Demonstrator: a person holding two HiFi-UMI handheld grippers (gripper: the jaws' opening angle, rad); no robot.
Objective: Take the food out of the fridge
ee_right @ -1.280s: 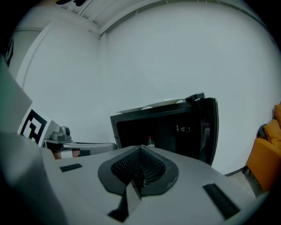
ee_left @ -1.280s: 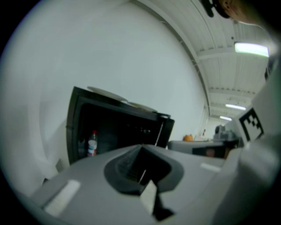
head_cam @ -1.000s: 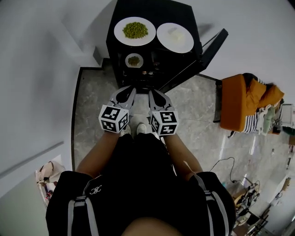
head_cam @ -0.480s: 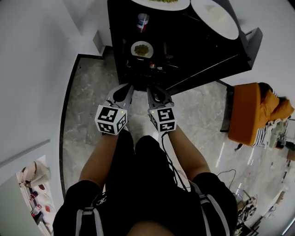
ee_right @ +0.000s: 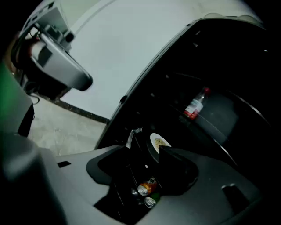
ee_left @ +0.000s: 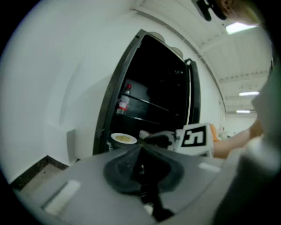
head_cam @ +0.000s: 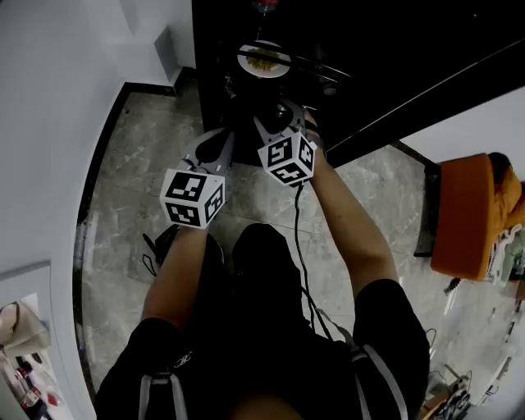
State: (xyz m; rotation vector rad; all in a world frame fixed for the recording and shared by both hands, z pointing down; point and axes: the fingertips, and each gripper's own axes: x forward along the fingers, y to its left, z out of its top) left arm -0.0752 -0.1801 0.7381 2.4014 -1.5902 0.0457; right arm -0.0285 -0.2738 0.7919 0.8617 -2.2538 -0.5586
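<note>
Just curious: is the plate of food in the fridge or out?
In: the plate rests inside the open fridge, past its front edge.

- The right gripper (head_cam: pixel 277 115) advances from its place beside the left gripper (head_cam: pixel 227 137) to the opening of the fridge (head_cam: pixel 209 90). It now sits just near of the small plate of food (head_cam: pixel 263 60), and the left gripper trails nearer the person.
- The right gripper's marker cube (head_cam: pixel 287 158) rolls and presents tilted faces.
- The right jaws have just been opening. They now stand apart with nothing pressed between the pads; the plate and some cans (ee_right: pixel 147 188) show beyond the gap.
- The head view drops lower and closer, so the fridge interior now fills the far edge.
- A red-capped bottle (head_cam: pixel 264 6) enters at the far edge, above the plate.
</note>
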